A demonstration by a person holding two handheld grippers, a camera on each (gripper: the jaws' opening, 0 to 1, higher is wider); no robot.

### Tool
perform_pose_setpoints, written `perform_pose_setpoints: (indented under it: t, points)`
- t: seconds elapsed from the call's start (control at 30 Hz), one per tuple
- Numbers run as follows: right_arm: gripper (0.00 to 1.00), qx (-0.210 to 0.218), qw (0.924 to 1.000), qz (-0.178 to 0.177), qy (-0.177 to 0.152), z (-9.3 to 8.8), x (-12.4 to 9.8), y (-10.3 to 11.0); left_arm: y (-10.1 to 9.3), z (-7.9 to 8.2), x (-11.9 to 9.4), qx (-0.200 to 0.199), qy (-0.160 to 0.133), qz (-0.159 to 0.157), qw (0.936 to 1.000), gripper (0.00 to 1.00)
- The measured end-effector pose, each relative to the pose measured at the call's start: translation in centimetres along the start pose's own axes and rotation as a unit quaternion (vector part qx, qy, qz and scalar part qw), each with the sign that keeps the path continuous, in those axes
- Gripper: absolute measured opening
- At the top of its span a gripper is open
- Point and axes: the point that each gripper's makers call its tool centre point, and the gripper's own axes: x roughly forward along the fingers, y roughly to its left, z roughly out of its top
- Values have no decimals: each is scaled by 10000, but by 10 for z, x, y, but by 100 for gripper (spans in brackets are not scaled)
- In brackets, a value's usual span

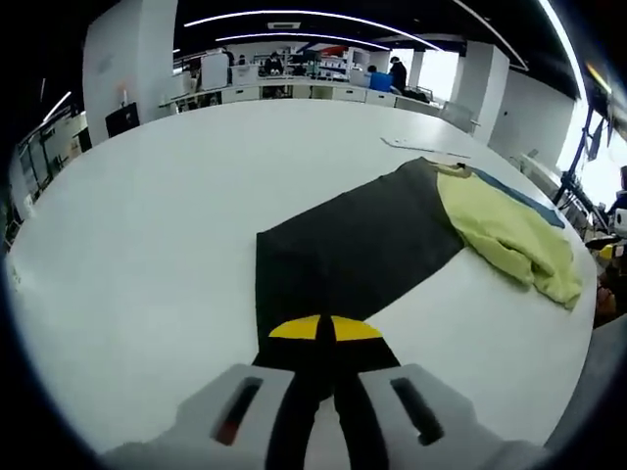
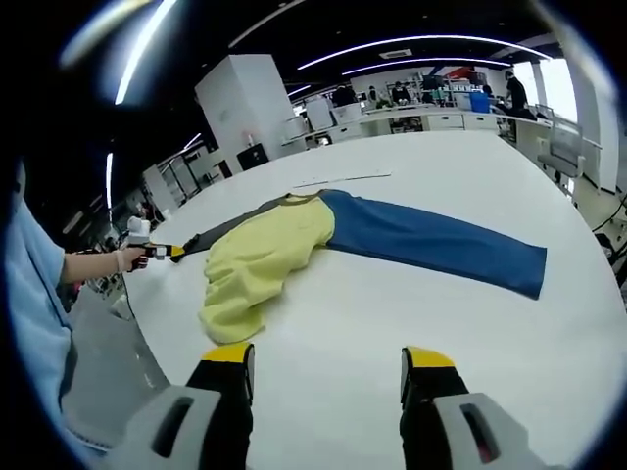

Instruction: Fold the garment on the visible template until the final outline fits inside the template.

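Note:
A crumpled yellow garment (image 1: 509, 235) (image 2: 260, 259) lies in a heap where a dark grey sheet (image 1: 353, 245) (image 2: 220, 233) meets a long blue sheet (image 1: 519, 196) (image 2: 431, 240) on the white table (image 1: 147, 215). My left gripper (image 1: 323, 328) is shut, its yellow tips pressed together at the dark sheet's near edge. In the right gripper view the left gripper (image 2: 162, 252) sits at that sheet's far-left end, held by a hand (image 2: 127, 259). My right gripper (image 2: 328, 357) is open over bare table, short of the garment.
A thin pale strip (image 1: 421, 147) (image 2: 343, 179) lies on the table beyond the sheets. The table edge curves close on the left of the right gripper view, beside a light blue sleeve (image 2: 34, 294). An office chair (image 2: 563, 147) and desks stand beyond the far side.

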Motion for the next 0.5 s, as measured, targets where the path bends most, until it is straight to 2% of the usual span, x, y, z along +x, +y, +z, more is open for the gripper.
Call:
perform_pose_setpoints:
  t: [0.4, 0.5]
  points:
    - [59, -32, 10000, 52, 5, 4, 5, 4, -2, 0, -1, -159, -83, -18, 9998, 0]
    - [59, -52, 10000, 61, 12, 5, 5, 4, -4, 2, -2, -223, -112, -95, 9996, 3]
